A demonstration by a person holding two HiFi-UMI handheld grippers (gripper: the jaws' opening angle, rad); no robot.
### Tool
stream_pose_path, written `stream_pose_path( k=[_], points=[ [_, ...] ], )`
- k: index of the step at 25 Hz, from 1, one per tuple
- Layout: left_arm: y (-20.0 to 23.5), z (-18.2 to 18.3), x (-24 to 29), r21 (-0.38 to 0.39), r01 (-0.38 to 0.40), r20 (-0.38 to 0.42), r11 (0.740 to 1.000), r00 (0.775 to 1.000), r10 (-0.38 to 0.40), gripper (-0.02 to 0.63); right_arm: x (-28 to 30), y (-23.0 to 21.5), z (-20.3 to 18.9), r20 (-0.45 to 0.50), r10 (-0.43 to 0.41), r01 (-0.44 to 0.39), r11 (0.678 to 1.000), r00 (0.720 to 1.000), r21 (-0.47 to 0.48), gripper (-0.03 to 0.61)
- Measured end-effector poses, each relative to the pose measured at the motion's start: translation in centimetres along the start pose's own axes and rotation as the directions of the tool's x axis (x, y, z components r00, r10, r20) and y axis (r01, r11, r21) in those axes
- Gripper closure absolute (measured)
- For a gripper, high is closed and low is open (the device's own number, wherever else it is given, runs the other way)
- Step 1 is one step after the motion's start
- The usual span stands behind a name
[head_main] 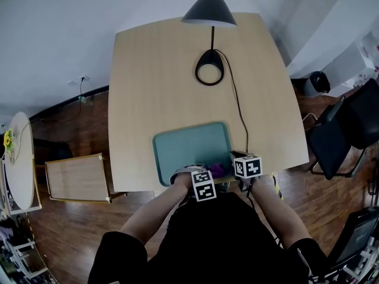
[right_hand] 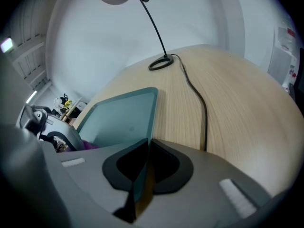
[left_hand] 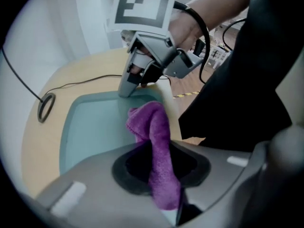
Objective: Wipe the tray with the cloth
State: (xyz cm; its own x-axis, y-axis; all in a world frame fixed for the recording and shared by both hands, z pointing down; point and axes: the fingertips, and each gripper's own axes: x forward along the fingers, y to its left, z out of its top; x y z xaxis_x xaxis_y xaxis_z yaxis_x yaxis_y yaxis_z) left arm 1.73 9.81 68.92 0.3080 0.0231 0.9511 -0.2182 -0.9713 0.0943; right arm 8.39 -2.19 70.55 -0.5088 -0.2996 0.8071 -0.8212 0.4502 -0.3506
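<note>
A teal tray [head_main: 189, 144] lies on the wooden table near its front edge. My left gripper [left_hand: 160, 182] is shut on a purple cloth [left_hand: 153, 132], whose bunched free end sticks out over the tray's [left_hand: 92, 127] near end. In the head view the cloth [head_main: 216, 169] shows between the two marker cubes. My right gripper [right_hand: 142, 170] is shut on the tray's near right rim [right_hand: 151, 122], which runs straight in between its jaws. From the left gripper view, the right gripper [left_hand: 129, 87] stands at the tray's corner. The left gripper [head_main: 203, 184] and right gripper [head_main: 246, 165] are side by side.
A black desk lamp with a ring base [head_main: 209, 68] stands at the table's far side, and its cable [head_main: 238, 108] runs down past the tray's right side. A dark chair [head_main: 340, 132] is to the right, and a small wooden table [head_main: 77, 177] sits low on the left.
</note>
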Motion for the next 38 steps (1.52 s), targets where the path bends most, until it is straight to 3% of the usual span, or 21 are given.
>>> stream_pose_path(
  k=[8, 13, 18, 22, 26, 31, 38],
  points=[
    [2.1, -0.4, -0.7, -0.013, 0.001, 0.005, 1.000, 1.000, -0.001, 0.503, 0.1, 0.0, 0.0, -0.005, -0.004, 0.004, 1.000, 1.000, -0.015, 0.554],
    [8.9, -1.8, -3.1, -0.033, -0.105, -0.022, 0.994, 0.994, 0.104, 0.503, -0.1, 0.3, 0.3, 0.006, -0.003, 0.003, 1.000, 1.000, -0.017, 0.554],
    [16.4, -3.5, -4.8, -0.047, -0.232, -0.081, 0.972, 0.970, 0.227, 0.503, -0.1, 0.4, 0.1, 0.009, -0.004, 0.004, 1.000, 1.000, -0.005, 0.554],
    [19.7, -4.7, -4.6, 0.006, -0.293, -0.137, 0.956, 0.947, 0.292, 0.503, -0.3, 0.5, 0.3, 0.011, -0.005, 0.005, 1.000, 1.000, -0.010, 0.554],
    [19.2, -4.8, -3.5, 0.024, -0.279, -0.154, 0.960, 0.948, 0.280, 0.503, -0.4, 0.3, 0.2, 0.014, -0.002, 0.002, 1.000, 1.000, -0.006, 0.554],
    [16.9, -4.7, -2.9, -0.032, -0.268, -0.117, 0.963, 0.958, 0.262, 0.504, -0.4, 0.1, 0.0, 0.014, -0.001, 0.001, 1.000, 1.000, -0.004, 0.554],
    [8.5, -4.7, -2.2, -0.082, -0.101, -0.064, 0.991, 0.993, 0.096, 0.503, -0.4, 0.1, 0.1, 0.015, -0.007, 0.007, 1.000, 1.000, -0.011, 0.554]
  ],
)
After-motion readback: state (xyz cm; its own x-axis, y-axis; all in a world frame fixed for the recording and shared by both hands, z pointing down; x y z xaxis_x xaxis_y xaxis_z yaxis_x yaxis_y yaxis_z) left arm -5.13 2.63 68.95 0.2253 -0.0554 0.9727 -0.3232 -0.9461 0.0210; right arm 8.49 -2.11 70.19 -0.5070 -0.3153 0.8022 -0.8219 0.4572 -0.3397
